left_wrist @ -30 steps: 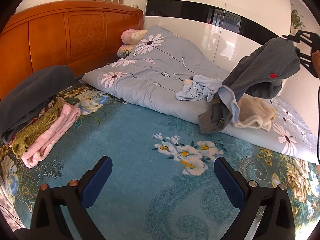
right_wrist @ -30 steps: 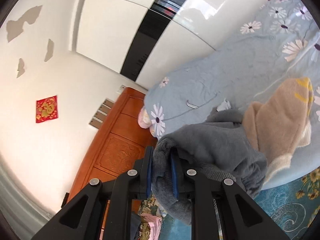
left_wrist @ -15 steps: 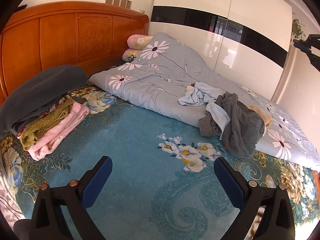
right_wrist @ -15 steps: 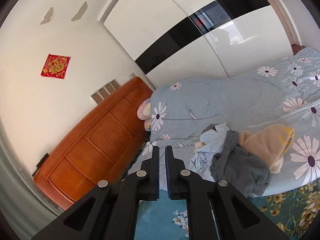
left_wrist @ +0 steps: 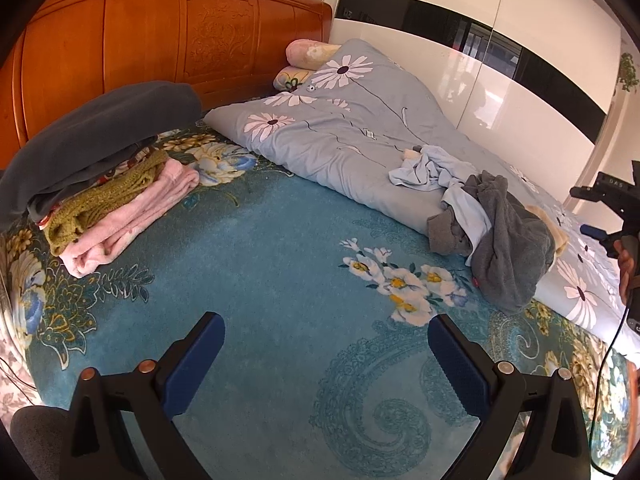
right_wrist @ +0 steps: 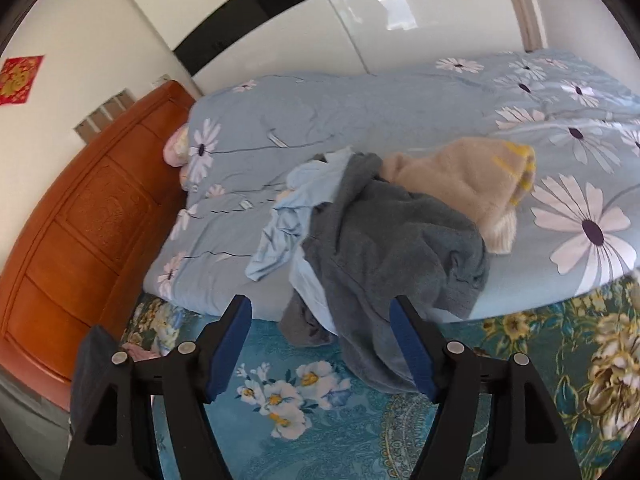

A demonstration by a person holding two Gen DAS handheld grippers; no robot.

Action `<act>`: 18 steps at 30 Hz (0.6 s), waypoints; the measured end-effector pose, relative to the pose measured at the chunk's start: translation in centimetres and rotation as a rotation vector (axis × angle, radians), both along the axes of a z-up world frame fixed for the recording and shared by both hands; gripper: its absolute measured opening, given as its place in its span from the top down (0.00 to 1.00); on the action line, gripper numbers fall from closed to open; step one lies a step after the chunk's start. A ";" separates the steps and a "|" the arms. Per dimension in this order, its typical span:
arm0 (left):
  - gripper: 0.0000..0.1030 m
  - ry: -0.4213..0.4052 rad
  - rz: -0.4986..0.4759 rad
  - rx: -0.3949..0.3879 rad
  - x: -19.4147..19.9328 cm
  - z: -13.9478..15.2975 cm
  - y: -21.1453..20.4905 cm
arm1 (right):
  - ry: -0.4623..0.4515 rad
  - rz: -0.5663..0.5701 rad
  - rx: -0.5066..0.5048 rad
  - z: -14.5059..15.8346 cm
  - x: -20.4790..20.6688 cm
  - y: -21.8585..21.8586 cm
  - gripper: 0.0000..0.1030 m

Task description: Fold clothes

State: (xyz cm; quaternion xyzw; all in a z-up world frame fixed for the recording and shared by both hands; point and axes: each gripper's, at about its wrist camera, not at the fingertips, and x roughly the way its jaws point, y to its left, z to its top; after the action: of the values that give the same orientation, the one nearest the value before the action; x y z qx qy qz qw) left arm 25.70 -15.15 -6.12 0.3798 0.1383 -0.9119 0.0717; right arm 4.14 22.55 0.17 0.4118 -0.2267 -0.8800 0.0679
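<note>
Both our grippers are empty now: right gripper (right_wrist: 320, 344) jaws, shut moments ago, spread wide; left gripper (left_wrist: 326, 354) wide too; dropped grey garment (right_wrist: 384, 252) lies at 12 o'clock, draped off the quilt (right_wrist: 320, 108), awaiting regrasp

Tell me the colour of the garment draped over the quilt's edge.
Dark grey garment, clearest in the right wrist view.

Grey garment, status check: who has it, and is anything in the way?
Both hand-held grippers open, left, right, holding nothing. Grey garment heaped on quilt edge, draping onto the bedspread. Tangled over light blue garment; beige sweater alongside.
</note>
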 end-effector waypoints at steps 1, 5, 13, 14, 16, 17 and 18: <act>0.00 -0.019 -0.007 -0.005 -0.3 -0.4 0.2 | -0.041 -0.007 -0.029 -1.8 -0.5 0.7 0.29; 0.00 -0.089 -0.017 -0.023 -1.5 -1.9 0.9 | -0.222 -0.021 -0.153 -8.2 -2.2 2.8 0.29; 0.00 -0.131 -0.018 -0.029 -2.9 -3.2 1.6 | -0.191 -0.182 -0.261 -12.0 -5.5 4.7 0.30; 0.00 -0.141 -0.018 -0.030 -3.0 -3.4 1.6 | -0.175 -0.196 -0.294 -12.2 -5.8 4.7 0.30; 0.00 -0.150 -0.017 -0.027 -3.2 -3.8 1.5 | -0.194 -0.201 -0.353 -13.1 -6.7 4.2 0.33; 0.00 -0.148 -0.015 -0.023 -3.2 -3.8 1.4 | -0.206 -0.204 -0.380 -13.6 -7.2 4.0 0.43; 0.00 -0.147 -0.014 -0.019 -3.2 -3.8 1.3 | -0.228 -0.210 -0.394 -14.1 -7.5 3.7 0.53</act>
State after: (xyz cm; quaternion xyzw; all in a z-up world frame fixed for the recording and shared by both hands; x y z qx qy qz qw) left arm 22.51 -13.84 -9.92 0.4458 0.1212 -0.8833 0.0791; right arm -3.36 26.24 -13.91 0.4616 -0.4417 -0.7687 0.0293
